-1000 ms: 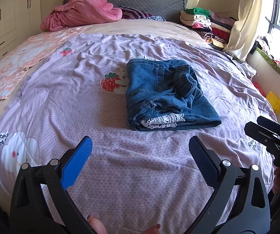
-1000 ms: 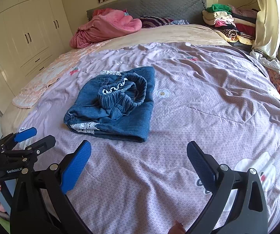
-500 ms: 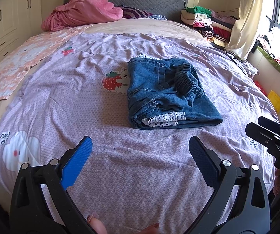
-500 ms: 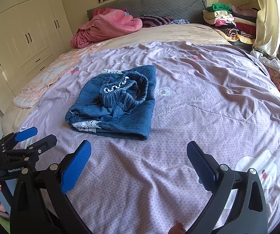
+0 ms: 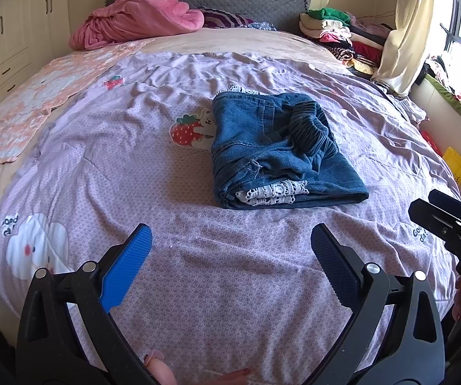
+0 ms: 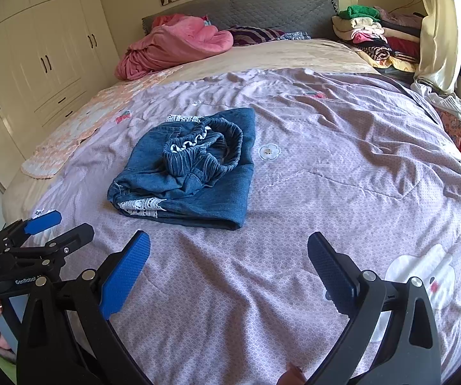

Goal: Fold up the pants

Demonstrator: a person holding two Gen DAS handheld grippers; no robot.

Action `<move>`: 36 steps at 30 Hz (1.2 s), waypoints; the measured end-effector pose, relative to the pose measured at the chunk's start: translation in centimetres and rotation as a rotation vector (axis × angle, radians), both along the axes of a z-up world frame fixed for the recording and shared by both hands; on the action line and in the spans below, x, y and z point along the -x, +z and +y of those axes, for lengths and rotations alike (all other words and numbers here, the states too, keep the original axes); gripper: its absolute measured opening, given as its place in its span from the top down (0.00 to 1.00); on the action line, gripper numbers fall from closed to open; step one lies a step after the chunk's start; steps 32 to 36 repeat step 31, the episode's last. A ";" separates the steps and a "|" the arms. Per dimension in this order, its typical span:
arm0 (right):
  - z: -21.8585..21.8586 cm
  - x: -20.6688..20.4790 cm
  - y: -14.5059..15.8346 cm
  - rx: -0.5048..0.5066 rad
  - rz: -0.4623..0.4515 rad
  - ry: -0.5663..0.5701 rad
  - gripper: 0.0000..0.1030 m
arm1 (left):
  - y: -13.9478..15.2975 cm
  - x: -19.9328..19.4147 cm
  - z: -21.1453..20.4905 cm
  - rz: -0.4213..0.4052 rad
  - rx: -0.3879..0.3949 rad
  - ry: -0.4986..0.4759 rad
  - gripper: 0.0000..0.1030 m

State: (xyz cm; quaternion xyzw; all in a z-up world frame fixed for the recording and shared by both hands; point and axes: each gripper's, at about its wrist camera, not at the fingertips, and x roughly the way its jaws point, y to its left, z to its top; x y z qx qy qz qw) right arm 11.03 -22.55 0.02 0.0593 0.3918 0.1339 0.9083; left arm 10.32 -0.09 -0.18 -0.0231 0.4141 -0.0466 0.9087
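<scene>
Blue denim pants [image 5: 278, 150] with white lace trim lie folded in a compact bundle on the purple quilt [image 5: 134, 166], the elastic waistband bunched on top. They also show in the right wrist view [image 6: 188, 166]. My left gripper [image 5: 230, 256] is open and empty, held above the quilt short of the bundle. My right gripper [image 6: 229, 263] is open and empty, also short of the bundle. Each gripper shows at the edge of the other's view: the right one [image 5: 448, 224], the left one [image 6: 47, 231].
A pink blanket [image 5: 134, 16] and a striped pillow [image 5: 227, 21] lie by the grey headboard. A stack of folded clothes [image 5: 342, 35] sits at the far right corner. White wardrobes [image 6: 38, 64] line the left wall. A curtain [image 5: 403, 29] hangs at right.
Both grippers have drawn back slightly and lifted a little; the pants bundle sits a bit lower in both views. Both stay open and empty.
</scene>
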 end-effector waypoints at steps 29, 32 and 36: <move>-13.0 -5.4 -2.8 0.093 0.042 -0.265 0.05 | -1.5 -8.1 9.3 0.098 -0.174 0.214 0.09; -18.2 -7.6 -4.0 0.161 0.071 -0.373 0.05 | -2.4 -10.9 12.7 0.125 -0.214 0.255 0.09; -18.2 -7.6 -4.0 0.161 0.071 -0.373 0.05 | -2.4 -10.9 12.7 0.125 -0.214 0.255 0.09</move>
